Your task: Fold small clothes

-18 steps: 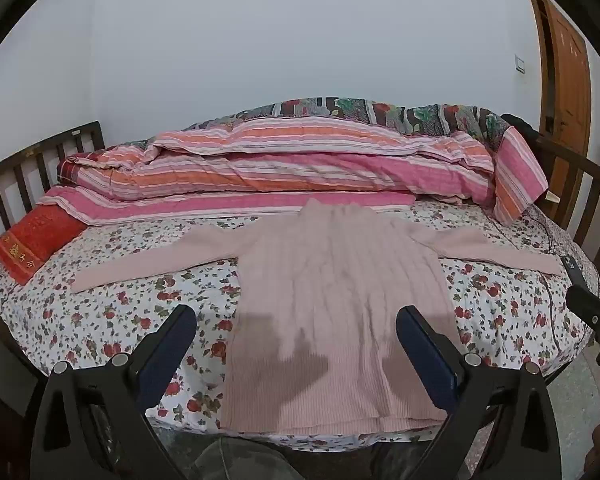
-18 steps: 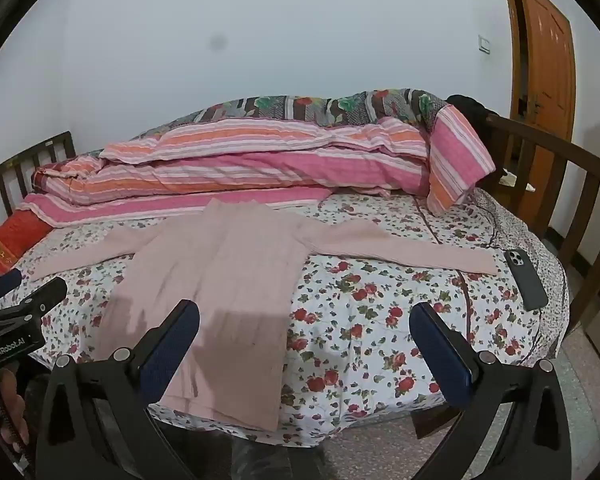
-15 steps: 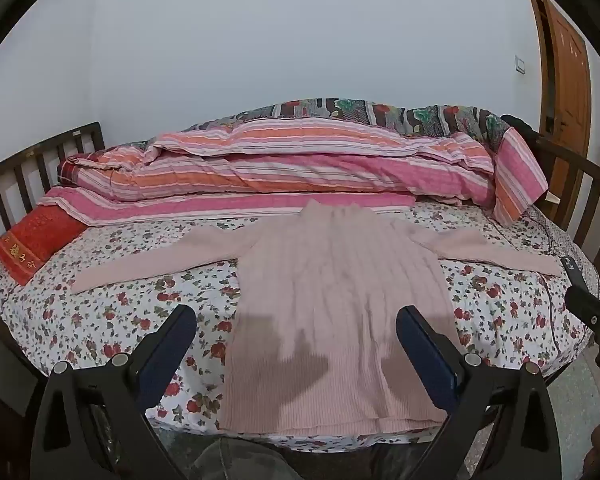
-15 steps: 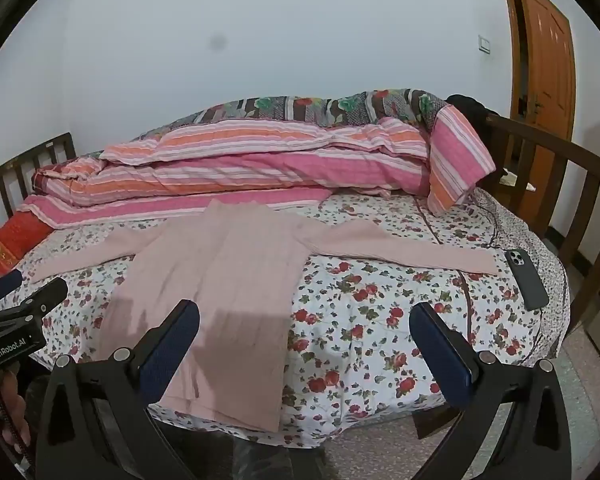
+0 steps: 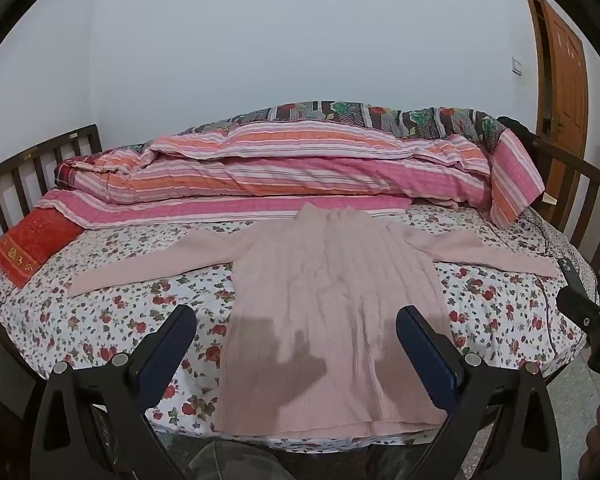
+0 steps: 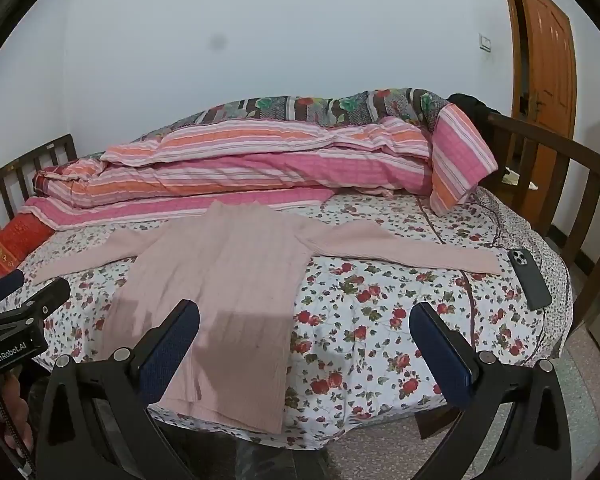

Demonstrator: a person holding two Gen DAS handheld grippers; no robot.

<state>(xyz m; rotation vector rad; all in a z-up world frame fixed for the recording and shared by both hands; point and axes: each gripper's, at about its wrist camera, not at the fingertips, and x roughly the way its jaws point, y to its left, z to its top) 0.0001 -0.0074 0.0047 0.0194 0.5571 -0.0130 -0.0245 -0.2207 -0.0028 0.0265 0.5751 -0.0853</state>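
A pale pink ribbed sweater (image 5: 332, 300) (image 6: 228, 280) lies flat on the flowered bed sheet (image 5: 112, 312) (image 6: 380, 320), both sleeves spread sideways and its hem at the near bed edge. My left gripper (image 5: 296, 320) hovers open in front of the sweater's lower half, nothing between its blue pads. My right gripper (image 6: 304, 320) is open too, above the sweater's right hem corner and bare sheet. Each gripper also shows at the other view's edge: the right gripper (image 5: 588, 320) and the left gripper (image 6: 16, 320).
A rolled pink and orange striped quilt (image 5: 300, 164) (image 6: 260, 160) fills the back of the bed. A red pillow (image 5: 32, 248) sits at far left. A dark phone (image 6: 530, 280) lies by the right sleeve's end. Wooden rails (image 6: 560, 184) bound the bed; a door (image 6: 548, 68) stands right.
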